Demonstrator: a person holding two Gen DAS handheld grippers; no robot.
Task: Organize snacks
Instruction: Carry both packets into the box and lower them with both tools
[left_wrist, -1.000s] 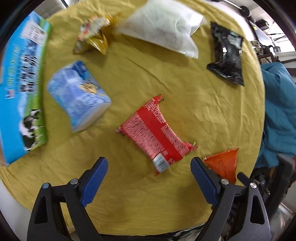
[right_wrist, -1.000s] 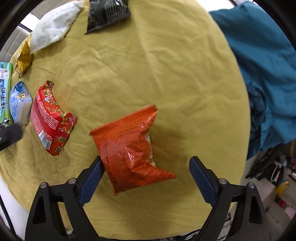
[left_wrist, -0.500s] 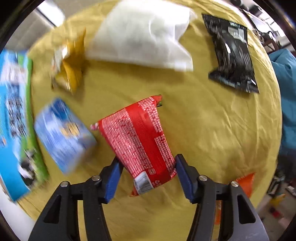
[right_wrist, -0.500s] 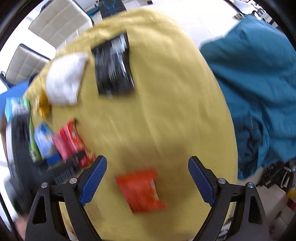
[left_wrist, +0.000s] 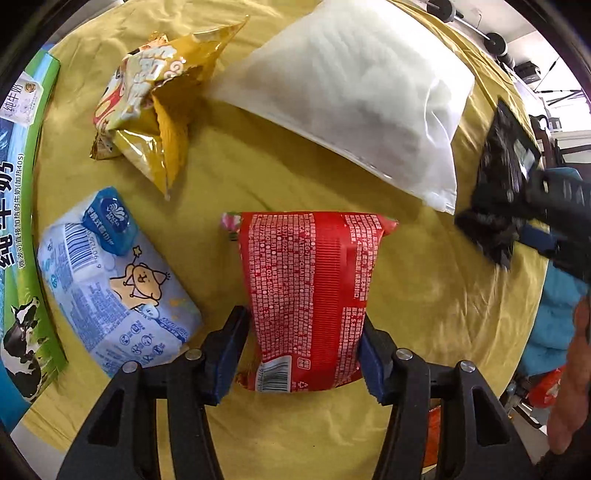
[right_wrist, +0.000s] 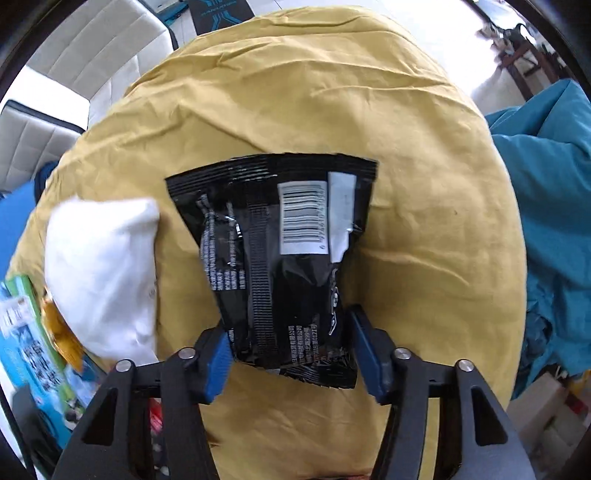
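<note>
A red snack packet (left_wrist: 310, 295) lies print-side up on the yellow cloth, and my left gripper (left_wrist: 303, 354) is shut on its near end, both blue pads against its sides. A black snack bag (right_wrist: 284, 258) with a barcode label sits in my right gripper (right_wrist: 291, 350), which is shut on its lower end. That right gripper (left_wrist: 546, 229) and the black bag (left_wrist: 495, 184) also show blurred at the right edge of the left wrist view. An orange packet (left_wrist: 432, 435) peeks out by the left gripper's right finger.
On the round yellow-clothed table (right_wrist: 424, 184) lie a white pouch (left_wrist: 354, 88), a yellow chip bag (left_wrist: 155, 96), a pale blue wipes pack (left_wrist: 114, 280) and a blue-green milk carton box (left_wrist: 18, 229). Teal fabric (right_wrist: 554, 192) hangs off the right; white chairs (right_wrist: 74, 74) stand behind.
The left gripper closed in on the red packet and turned it straight. The right gripper left the orange packet, travelled to the far side and closed on the black bag.
</note>
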